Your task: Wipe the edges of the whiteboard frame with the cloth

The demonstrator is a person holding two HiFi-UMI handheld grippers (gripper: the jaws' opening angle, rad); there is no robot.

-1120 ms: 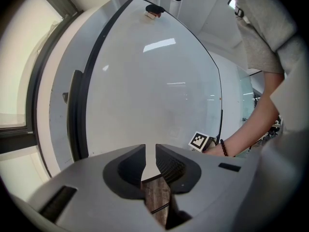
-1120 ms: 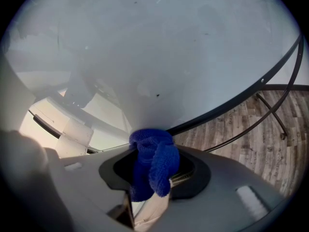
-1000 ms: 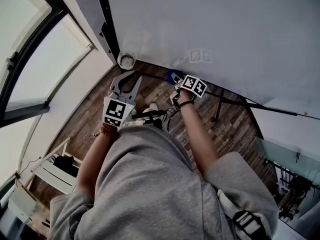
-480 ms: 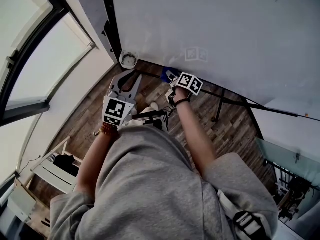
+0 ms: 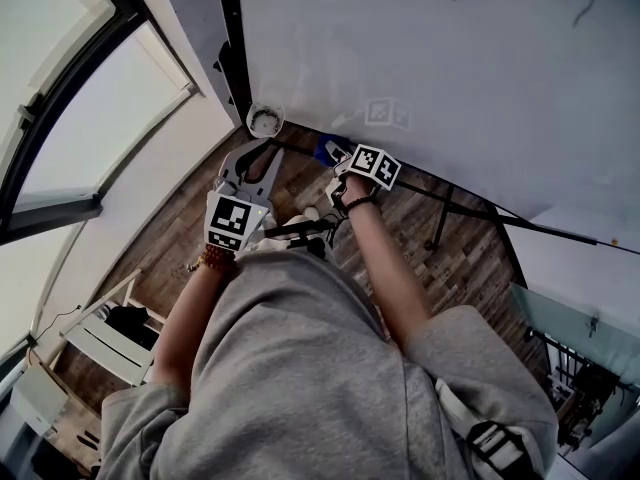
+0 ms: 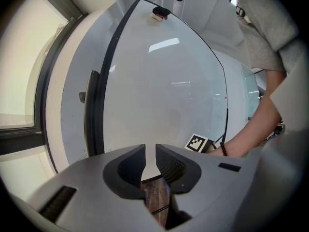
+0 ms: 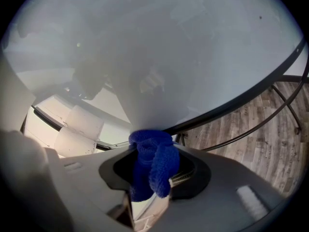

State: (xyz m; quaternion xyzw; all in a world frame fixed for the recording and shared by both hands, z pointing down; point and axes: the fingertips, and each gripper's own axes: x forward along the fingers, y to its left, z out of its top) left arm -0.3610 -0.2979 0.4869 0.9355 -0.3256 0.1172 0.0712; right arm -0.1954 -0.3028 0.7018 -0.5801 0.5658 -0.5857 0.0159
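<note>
At lower board edge, upper centre of head view: cloth (image 5: 326,151) sat against whiteboard frame (image 7: 241,96)
right gripper (image 7: 150,154): clamped on cloth
left gripper (image 6: 150,153): narrow gap, empty, off the board
progress: wiping seemingly under way; remaining edges unclear

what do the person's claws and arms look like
Left claw and right claw are grey plastic, each bearing a black-and-white square-marker cube. Grey short-sleeved top, beaded bracelet on the left wrist, dark band on the right.

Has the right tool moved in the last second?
Yes. The right tool, gripping the cloth, has slid left along the whiteboard's bottom frame, closer to the round object at the corner.
</note>
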